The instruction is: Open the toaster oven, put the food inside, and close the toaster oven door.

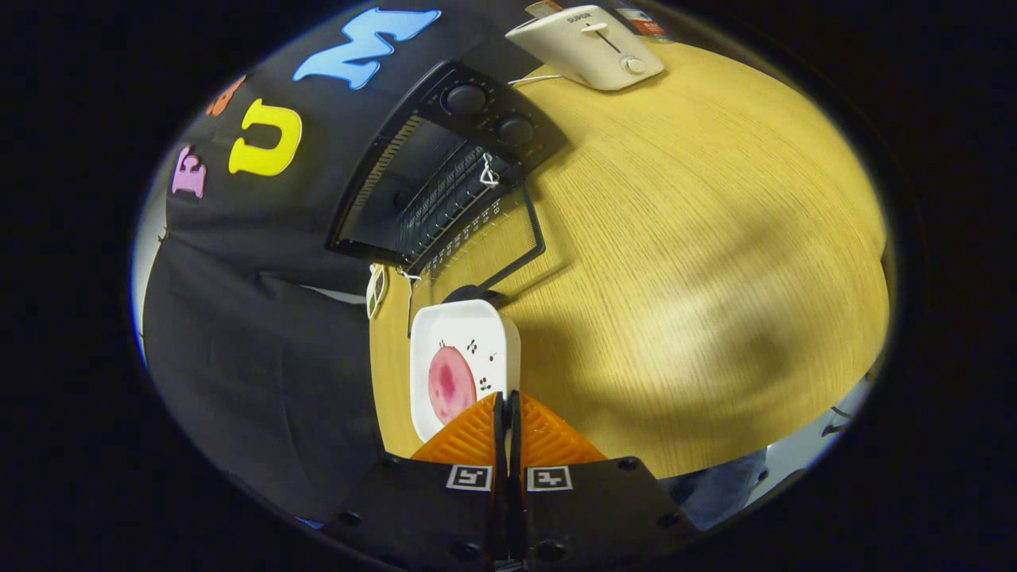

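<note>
A: Where is the food sitting?

B: The round pink slice (450, 384) is lying in a white square dish (477, 322) on the pale wooden bench (699, 262), just ahead of the tool (506, 407).

A: And the tool?

B: Its fingers are pressing together, gripping nothing.

A: The oven?

B: The black toaster oven (445, 167) is standing beyond the dish, door (496, 238) hanging open, a cream pop-up toaster (588, 46) sitting further back.
</note>
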Demonstrator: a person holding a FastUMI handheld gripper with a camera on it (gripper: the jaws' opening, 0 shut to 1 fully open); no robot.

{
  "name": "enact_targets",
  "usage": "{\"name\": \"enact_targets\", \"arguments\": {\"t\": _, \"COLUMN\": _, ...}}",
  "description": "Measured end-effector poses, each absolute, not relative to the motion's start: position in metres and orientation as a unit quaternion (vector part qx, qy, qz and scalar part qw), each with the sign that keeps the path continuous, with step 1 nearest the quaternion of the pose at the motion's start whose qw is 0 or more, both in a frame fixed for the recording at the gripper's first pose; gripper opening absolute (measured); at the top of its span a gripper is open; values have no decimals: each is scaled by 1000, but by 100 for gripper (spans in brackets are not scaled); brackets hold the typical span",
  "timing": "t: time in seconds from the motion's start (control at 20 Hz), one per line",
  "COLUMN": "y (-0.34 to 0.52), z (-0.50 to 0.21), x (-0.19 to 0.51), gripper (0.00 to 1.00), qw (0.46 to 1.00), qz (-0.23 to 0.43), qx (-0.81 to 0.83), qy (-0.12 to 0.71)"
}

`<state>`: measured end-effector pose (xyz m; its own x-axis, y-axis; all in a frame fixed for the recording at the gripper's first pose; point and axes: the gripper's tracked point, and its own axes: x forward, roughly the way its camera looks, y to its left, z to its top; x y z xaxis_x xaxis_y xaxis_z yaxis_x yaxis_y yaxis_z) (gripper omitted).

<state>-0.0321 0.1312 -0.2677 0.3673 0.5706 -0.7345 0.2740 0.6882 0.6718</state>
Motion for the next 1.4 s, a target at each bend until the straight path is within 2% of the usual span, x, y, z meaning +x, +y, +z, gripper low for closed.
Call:
{"name": "enact_targets", "arguments": {"t": 0.3, "y": 154, "z": -246, "x": -12, "gripper": 2, "qw": 731, "qz": 30, "qx": 488, "qy": 476}}
{"name": "enact_targets", "arguments": {"t": 0.85, "y": 167, "z": -257, "x": 39, "gripper": 2, "qw": 729, "qz": -87, "qx": 556, "qy": 390}}
{"name": "enact_targets", "arguments": {"t": 1.4, "y": 218, "z": -275, "x": 129, "gripper": 2, "qw": 704, "qz": -128, "qx": 609, "qy": 343}}
